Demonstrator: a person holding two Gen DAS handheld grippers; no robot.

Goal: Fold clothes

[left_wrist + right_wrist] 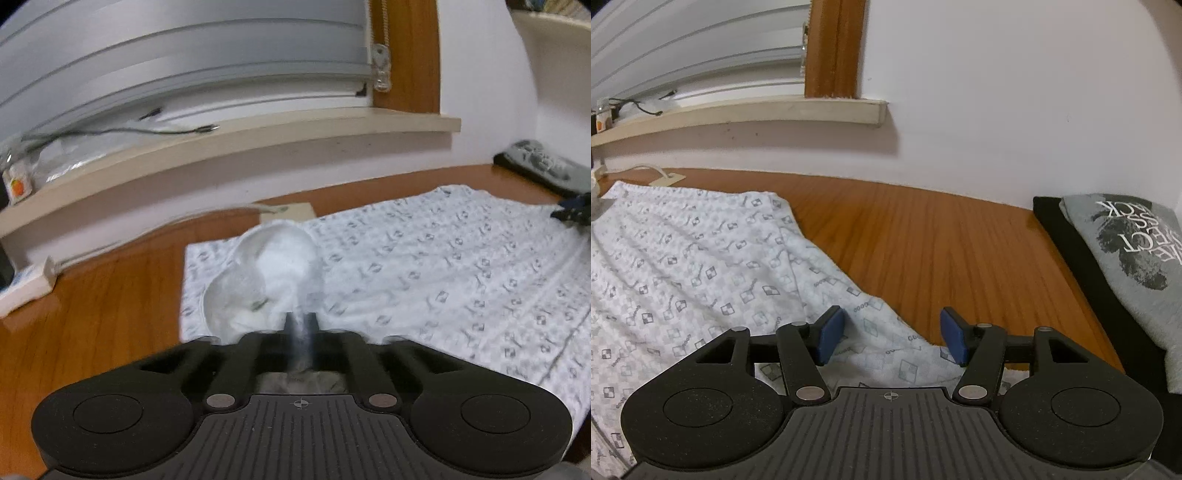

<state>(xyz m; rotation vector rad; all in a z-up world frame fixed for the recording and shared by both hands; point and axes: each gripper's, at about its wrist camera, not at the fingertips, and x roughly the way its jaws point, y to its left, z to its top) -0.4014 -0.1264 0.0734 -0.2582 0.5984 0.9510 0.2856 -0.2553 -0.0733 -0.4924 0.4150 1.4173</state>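
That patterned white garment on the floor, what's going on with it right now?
A person is folding clothes with a hand-held gripper in each hand. The patterned white garment lies spread on the wooden floor. The left hand-held gripper is shut on a bunched-up bit of its fabric at one edge. The right hand-held gripper is open above the opposite edge, with cloth below its fingers but not pinched. A folded grey printed shirt sits off to the side.

White garment [683,266] with small grey checked-square print beneath jaws; orange-brown wooden table [923,236] ahead; grey printed shirt [1137,251] right; blue pads [831,332].
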